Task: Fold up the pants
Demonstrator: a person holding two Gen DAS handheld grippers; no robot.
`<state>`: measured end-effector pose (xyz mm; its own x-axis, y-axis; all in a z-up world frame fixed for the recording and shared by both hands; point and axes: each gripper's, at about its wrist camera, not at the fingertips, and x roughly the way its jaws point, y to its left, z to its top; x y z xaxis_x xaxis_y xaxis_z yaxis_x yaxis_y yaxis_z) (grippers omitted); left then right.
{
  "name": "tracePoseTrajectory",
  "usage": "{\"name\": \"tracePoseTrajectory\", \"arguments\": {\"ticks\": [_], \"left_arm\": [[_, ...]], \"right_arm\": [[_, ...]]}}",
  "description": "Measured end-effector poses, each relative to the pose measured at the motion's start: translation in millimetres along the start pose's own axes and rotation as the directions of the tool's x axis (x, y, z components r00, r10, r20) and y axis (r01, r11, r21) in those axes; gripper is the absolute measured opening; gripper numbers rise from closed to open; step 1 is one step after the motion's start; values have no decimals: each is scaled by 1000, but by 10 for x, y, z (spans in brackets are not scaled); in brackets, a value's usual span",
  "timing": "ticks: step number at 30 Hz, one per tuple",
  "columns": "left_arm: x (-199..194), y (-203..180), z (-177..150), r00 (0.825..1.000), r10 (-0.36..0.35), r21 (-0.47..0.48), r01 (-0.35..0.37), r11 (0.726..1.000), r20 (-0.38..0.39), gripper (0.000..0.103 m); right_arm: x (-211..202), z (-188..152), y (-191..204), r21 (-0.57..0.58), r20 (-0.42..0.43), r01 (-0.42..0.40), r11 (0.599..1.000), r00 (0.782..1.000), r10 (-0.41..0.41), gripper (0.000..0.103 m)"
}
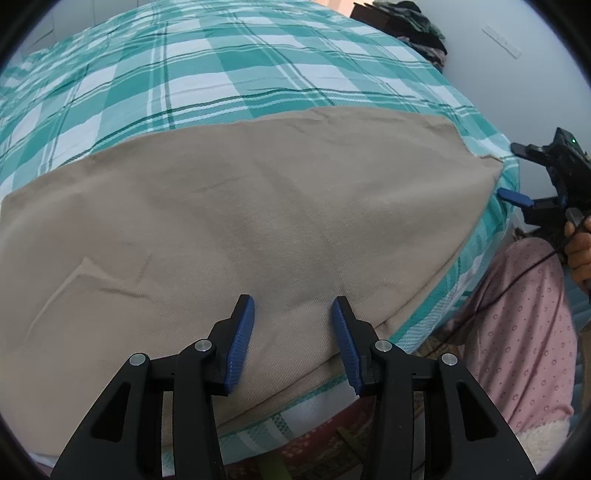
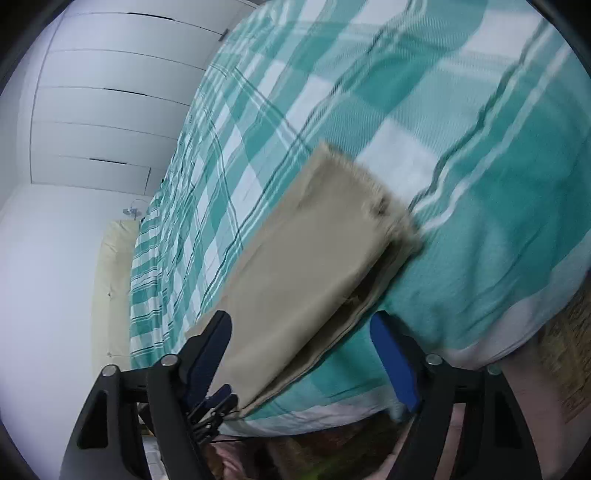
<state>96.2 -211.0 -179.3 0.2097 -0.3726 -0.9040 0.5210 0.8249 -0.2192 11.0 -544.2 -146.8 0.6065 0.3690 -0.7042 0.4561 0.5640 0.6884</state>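
Teal plaid bedspread (image 1: 229,74); dark clothes pile (image 1: 417,26), perhaps; white wardrobe (image 2: 103,122).

No text, label, brand, number or sign can be read in either view; the white strip (image 1: 501,41) on the wall is too small and blurred to show any marks.

The tan pants (image 1: 240,221) lie flat on the green checked bed (image 1: 221,66). The left tool (image 1: 293,314) sits open at the bottom middle, over the pants. The right tool (image 1: 517,173) is open at the right edge.
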Motion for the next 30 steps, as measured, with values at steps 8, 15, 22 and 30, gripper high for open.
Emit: {"name": "tracePoseTrajectory", "arguments": {"ticks": [8, 15, 22, 30], "left_arm": [[-10, 44, -14, 1000, -29, -30, 29, 999, 9, 44], [13, -113, -78, 998, 46, 63, -48, 997, 39, 49], [-679, 647, -164, 994, -34, -158, 49, 986, 100, 70], [-1727, 2206, -788, 952, 135, -543, 37, 839, 274, 70]], "right_arm": [[226, 26, -30, 44, 20, 129, 991, 991, -130, 51], [422, 95, 18, -5, 95, 152, 988, 984, -151, 7], [-246, -361, 1351, -410, 304, 142, 901, 953, -13, 6], [60, -1640, 3232, -830, 99, -30, 556, 975, 201, 7]]}}
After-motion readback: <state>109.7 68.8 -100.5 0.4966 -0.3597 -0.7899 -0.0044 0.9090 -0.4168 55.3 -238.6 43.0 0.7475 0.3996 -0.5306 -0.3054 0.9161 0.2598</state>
